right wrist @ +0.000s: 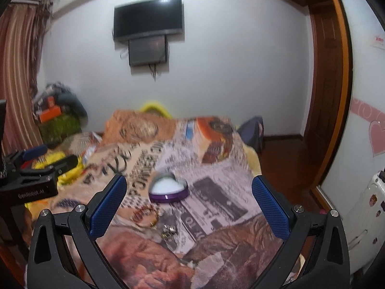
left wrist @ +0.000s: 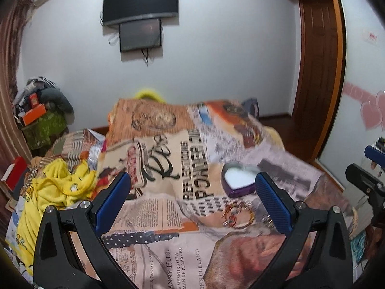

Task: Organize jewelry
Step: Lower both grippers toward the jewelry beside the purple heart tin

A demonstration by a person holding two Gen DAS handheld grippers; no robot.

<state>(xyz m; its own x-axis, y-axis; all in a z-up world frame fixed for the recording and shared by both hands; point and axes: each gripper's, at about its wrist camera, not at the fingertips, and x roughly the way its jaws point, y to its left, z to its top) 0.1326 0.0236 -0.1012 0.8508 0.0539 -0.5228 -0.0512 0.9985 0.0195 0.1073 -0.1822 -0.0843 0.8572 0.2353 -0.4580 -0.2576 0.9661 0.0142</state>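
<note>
A purple heart-shaped jewelry box (left wrist: 238, 180) (right wrist: 168, 189) with a white lining lies open on the printed bedspread (left wrist: 168, 168) (right wrist: 216, 180). Just in front of it lie a gold bangle (left wrist: 240, 216) (right wrist: 145, 216) with a reddish piece on it, and a small cluster of rings (right wrist: 168, 232) beside it. My left gripper (left wrist: 192, 192) hovers over the bed, open, with nothing between its blue pads (left wrist: 113, 200). My right gripper (right wrist: 189, 200) is also open and holds nothing, with the box and jewelry between its fingers in view. The right wrist view is blurred.
Yellow clothes (left wrist: 55, 192) are heaped at the bed's left. A cluttered green box (left wrist: 43, 127) stands by the striped curtain (left wrist: 9, 72). A TV (left wrist: 140, 0) hangs on the far wall, a wooden door (left wrist: 317, 60) at the right. A white suitcase (right wrist: 361, 216) stands at the right.
</note>
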